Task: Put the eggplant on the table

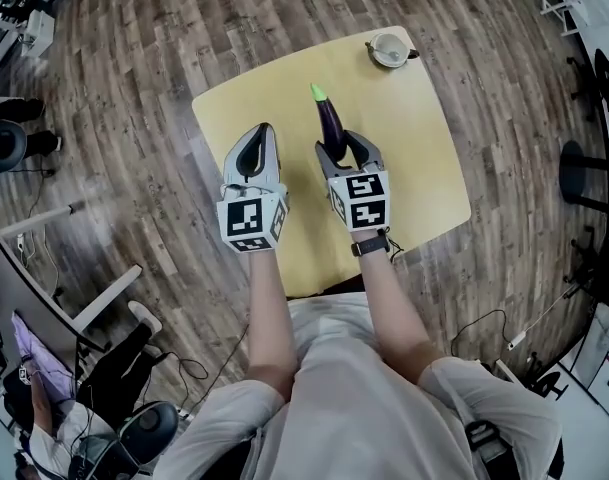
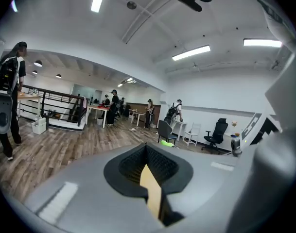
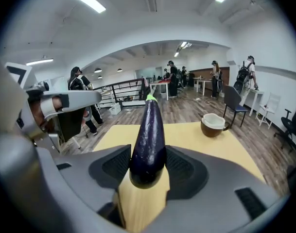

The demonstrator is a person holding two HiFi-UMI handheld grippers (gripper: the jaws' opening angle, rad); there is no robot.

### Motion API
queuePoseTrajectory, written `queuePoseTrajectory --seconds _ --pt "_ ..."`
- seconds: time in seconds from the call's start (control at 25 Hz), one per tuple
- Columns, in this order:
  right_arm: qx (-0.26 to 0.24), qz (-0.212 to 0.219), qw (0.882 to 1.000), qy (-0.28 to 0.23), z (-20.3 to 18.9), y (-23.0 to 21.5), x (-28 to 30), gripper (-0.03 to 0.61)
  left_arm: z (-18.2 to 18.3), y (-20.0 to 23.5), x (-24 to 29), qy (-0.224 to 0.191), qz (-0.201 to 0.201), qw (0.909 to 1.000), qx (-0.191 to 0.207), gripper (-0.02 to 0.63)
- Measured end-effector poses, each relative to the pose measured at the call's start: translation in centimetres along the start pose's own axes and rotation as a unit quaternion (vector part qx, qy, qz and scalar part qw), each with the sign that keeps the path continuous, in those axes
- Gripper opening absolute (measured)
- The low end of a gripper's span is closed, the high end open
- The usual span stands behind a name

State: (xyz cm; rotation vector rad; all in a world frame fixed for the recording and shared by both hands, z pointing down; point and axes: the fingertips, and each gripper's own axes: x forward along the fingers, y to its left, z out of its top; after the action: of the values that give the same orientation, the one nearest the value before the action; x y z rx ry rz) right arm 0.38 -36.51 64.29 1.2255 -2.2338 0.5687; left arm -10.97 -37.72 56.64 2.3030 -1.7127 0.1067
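Observation:
A dark purple eggplant (image 1: 330, 120) with a green stem tip stands out forward from my right gripper (image 1: 338, 154), above the middle of the yellow table (image 1: 414, 168). In the right gripper view the eggplant (image 3: 148, 132) sits between the black pads, which press on its thick end, while its tip points away over the table (image 3: 191, 136). My left gripper (image 1: 255, 160) hovers beside it, to the left, over the table's left part. Its jaws are together with nothing in them, and in the left gripper view the left gripper (image 2: 148, 168) shows only a thin slit.
A brown and white cup (image 1: 389, 50) stands at the table's far right corner, and the right gripper view shows the cup (image 3: 213, 124) too. Wooden floor surrounds the table. Office chairs (image 1: 114, 408) stand near left. Several people (image 2: 9, 98) and desks are far off.

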Motion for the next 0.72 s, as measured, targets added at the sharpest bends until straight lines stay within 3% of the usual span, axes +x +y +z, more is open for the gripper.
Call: queuePoseTrajectory --seconds 0.32,0.72 --pt "0.015 0.002 0.997 0.071 -6.1 0.0 2.2 0.215 -2.2 0.1 0.4 0.022 -0.012 0.9996 -0.013 0.008" --pt "0.026 -0.007 0.992 0.125 -10.5 -0.6 3.8 0.215 -2.8 -0.3 0.8 0.025 -0.017 0.9995 -0.014 0.008"
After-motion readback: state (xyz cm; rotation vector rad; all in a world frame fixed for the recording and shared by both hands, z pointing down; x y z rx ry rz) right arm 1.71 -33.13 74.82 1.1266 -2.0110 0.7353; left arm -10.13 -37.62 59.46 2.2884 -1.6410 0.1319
